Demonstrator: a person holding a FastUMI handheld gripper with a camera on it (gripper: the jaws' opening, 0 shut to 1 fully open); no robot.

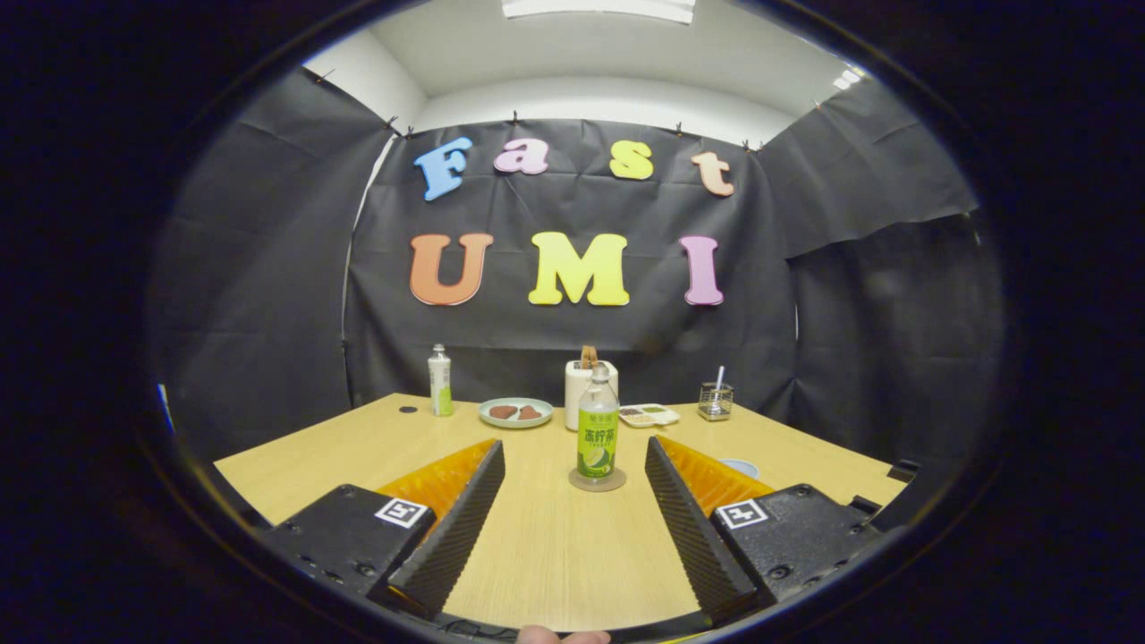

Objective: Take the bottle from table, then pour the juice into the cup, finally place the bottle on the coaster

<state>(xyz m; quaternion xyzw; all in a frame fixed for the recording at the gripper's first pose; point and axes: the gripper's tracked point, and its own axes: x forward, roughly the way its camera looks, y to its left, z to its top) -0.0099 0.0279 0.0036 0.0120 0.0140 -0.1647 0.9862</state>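
A clear bottle (pixel 597 425) with a green label stands upright on a round coaster (pixel 597 480) in the middle of the wooden table (pixel 358 447). My gripper (pixel 574 465) is open; the bottle stands just ahead of the fingertips, on the line between them, touched by neither finger. A light cup (pixel 741 467) peeks out from behind the right finger (pixel 689 519), mostly hidden.
At the table's far edge stand a second small bottle (pixel 439 380), a plate (pixel 515 412) with brown pieces, a white holder (pixel 581 386), a small tray (pixel 649 414) and a wire basket (pixel 716 400) with a straw. A fingertip shows beneath the fingers.
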